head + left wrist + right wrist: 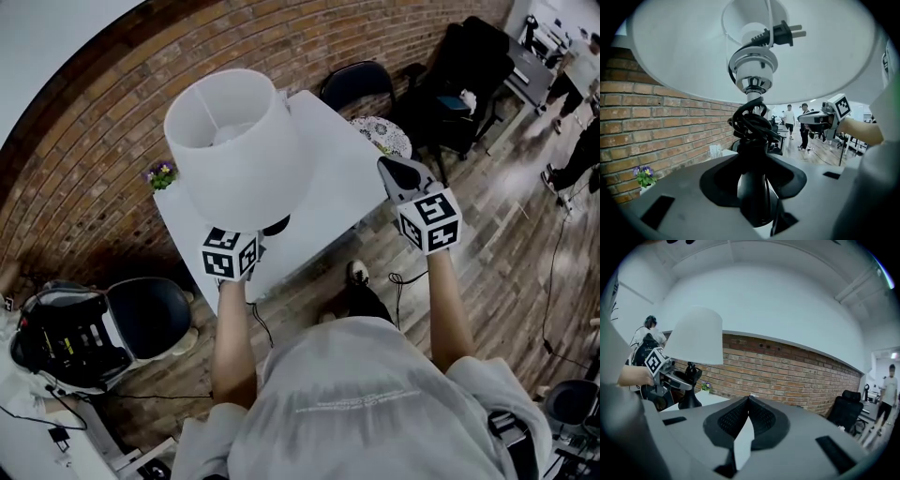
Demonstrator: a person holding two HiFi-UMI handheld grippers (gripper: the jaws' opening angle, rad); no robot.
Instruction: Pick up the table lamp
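Observation:
The table lamp has a white shade (239, 141) and a black stem (752, 187) with its cord (750, 122) wound round it. The plug (783, 35) is tucked up inside the shade by the bulb socket. My left gripper (265, 236) is shut on the stem just above the black base (277, 225), over the white table (337, 187). I cannot tell whether the base touches the table. My right gripper (398, 173) is shut and empty, held to the right of the lamp and apart from it. The right gripper view shows the shade (696, 336) and the left gripper (670, 373) at left.
A small pot of purple flowers (161, 174) stands at the table's left corner by the brick wall. A black chair (356, 84) and a round patterned seat (382, 133) are behind the table. Another dark chair (141, 314) is at lower left. People stand in the room at right.

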